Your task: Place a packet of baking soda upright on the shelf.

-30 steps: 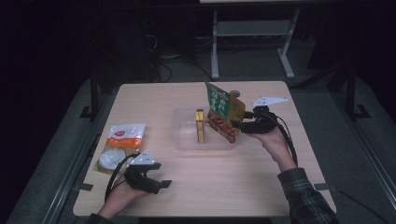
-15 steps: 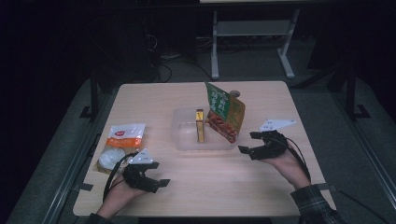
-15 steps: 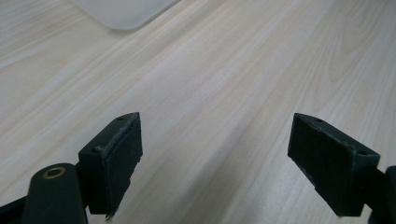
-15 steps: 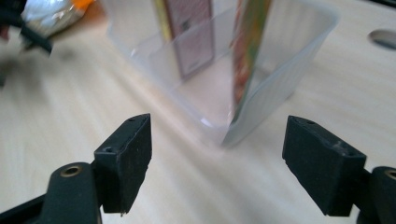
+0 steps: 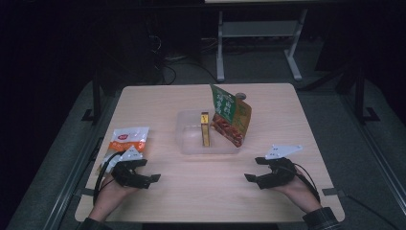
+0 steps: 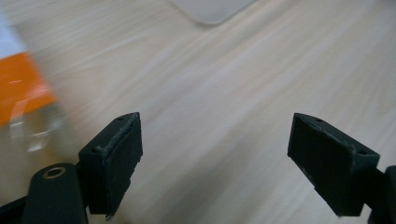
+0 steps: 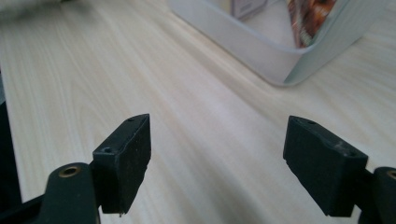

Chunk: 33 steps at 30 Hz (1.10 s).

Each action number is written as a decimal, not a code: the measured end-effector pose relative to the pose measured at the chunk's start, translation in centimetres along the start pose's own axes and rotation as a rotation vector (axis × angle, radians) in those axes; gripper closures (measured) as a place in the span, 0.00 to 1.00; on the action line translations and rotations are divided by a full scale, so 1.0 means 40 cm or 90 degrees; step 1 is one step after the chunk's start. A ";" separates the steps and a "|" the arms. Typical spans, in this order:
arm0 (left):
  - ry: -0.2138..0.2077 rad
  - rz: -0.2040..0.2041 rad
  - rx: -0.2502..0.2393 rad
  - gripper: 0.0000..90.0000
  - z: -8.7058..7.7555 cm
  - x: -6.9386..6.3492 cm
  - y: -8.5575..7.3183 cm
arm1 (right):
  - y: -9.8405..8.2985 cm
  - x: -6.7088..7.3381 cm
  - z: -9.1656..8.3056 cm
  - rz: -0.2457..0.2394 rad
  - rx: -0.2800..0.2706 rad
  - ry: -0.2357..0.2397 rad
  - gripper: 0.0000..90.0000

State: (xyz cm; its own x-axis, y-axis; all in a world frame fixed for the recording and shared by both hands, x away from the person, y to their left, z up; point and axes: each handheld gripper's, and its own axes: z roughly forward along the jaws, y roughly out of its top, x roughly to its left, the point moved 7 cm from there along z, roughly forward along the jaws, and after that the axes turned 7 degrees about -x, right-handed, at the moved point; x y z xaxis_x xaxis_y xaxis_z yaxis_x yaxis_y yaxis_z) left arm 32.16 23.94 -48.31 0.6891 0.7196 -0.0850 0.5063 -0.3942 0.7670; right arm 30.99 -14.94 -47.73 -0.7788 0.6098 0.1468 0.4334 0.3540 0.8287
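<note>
A clear plastic bin (image 5: pixel 191 143) sits mid-table. A green and red snack bag (image 5: pixel 231 115) leans upright in it, beside a standing gold box (image 5: pixel 205 128). My right gripper (image 5: pixel 252 168) rests low near the table's front right, apart from the bin. Its jaws have just been opening and stand open with nothing between them (image 7: pixel 217 158). The bin's near wall (image 7: pixel 275 51) lies ahead of it, with the bag (image 7: pixel 310 14) inside. My left gripper (image 5: pixel 149 170) is open at the front left over bare wood (image 6: pixel 215 158). A white and orange pouch (image 5: pixel 127 139) lies just beyond it.
In the left gripper view the orange pouch (image 6: pixel 18 88) is blurred at the left, and a corner of the bin (image 6: pixel 210 7) shows at the top. Bare wood (image 5: pixel 201 187) lies between the two grippers. A metal stand (image 5: pixel 258 38) is on the floor beyond the table.
My right gripper has drawn back from the snack bag to the front right of the table and sunk lower. The bag stays leaning in the bin. The left gripper has shifted slightly left.
</note>
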 end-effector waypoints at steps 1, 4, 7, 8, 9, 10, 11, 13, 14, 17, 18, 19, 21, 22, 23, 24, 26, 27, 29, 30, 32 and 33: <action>0.009 -0.001 0.004 0.19 -0.005 0.013 -0.001 | -0.004 0.006 -0.003 0.001 0.000 0.003 0.25; 0.038 -0.009 0.002 0.19 -0.017 0.057 -0.001 | -0.015 0.019 -0.010 0.001 -0.001 0.005 0.25; 0.078 -0.029 -0.002 0.19 -0.027 0.109 -0.004 | -0.029 0.027 -0.009 0.002 0.007 0.010 0.25; 0.090 -0.034 0.001 0.19 -0.032 0.128 -0.007 | -0.032 0.028 -0.008 0.001 0.011 0.012 0.25; 0.103 -0.041 0.000 0.19 -0.036 0.145 -0.009 | -0.034 0.029 -0.006 0.001 0.013 0.013 0.25; 0.115 -0.052 -0.004 0.19 -0.040 0.161 -0.010 | -0.035 0.029 -0.004 0.001 0.015 0.013 0.25; 0.126 -0.055 -0.001 0.19 -0.046 0.180 -0.013 | -0.035 0.029 -0.002 0.000 0.014 0.014 0.25; 0.149 -0.071 0.000 0.19 -0.058 0.215 -0.019 | -0.037 0.032 0.000 0.003 0.021 0.015 0.25; 0.158 -0.076 -0.001 0.19 -0.061 0.226 -0.021 | -0.037 0.033 0.002 0.004 0.023 0.017 0.25; 0.183 -0.098 -0.011 0.18 -0.073 0.267 -0.025 | -0.038 0.034 0.005 0.004 0.026 0.018 0.25; 0.189 -0.104 -0.011 0.18 -0.076 0.280 -0.027 | -0.037 0.035 0.005 0.003 0.026 0.020 0.25; 0.196 -0.112 -0.012 0.18 -0.078 0.292 -0.028 | -0.037 0.035 0.005 0.003 0.025 0.020 0.25; 0.207 -0.122 -0.013 0.18 -0.083 0.315 -0.030 | -0.037 0.035 0.005 0.003 0.025 0.020 0.25; 0.214 -0.126 -0.012 0.18 -0.085 0.327 -0.032 | -0.037 0.034 0.005 0.004 0.026 0.019 0.25; 0.221 -0.131 -0.014 0.17 -0.086 0.339 -0.034 | -0.038 0.035 0.005 0.005 0.028 0.019 0.25; 0.222 -0.139 -0.014 0.17 -0.086 0.347 -0.037 | -0.038 0.034 0.005 0.004 0.028 0.019 0.25; 0.226 -0.161 -0.001 0.17 -0.082 0.370 -0.052 | -0.038 0.034 0.006 0.004 0.027 0.020 0.25; 0.222 -0.168 0.004 0.18 -0.079 0.378 -0.058 | -0.038 0.035 0.006 0.004 0.028 0.021 0.25; 0.210 -0.180 0.021 0.18 -0.072 0.388 -0.071 | -0.038 0.035 0.007 0.004 0.029 0.021 0.25; 0.201 -0.187 0.027 0.20 -0.067 0.389 -0.076 | -0.039 0.035 0.007 0.004 0.030 0.021 0.25; 0.177 -0.208 0.022 0.24 -0.062 0.391 -0.080 | -0.039 0.036 0.007 0.006 0.031 0.022 0.25; 0.165 -0.215 0.020 0.26 -0.062 0.390 -0.081 | -0.039 0.036 0.007 0.005 0.031 0.021 0.25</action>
State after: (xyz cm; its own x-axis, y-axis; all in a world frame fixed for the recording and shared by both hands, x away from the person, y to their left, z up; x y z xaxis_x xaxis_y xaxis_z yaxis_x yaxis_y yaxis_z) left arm 39.99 37.87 -50.53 0.3301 0.9299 -0.1621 0.7000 -0.1259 0.7029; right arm 29.34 -14.42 -48.95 -0.7894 0.5892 0.1725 0.4608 0.3830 0.8006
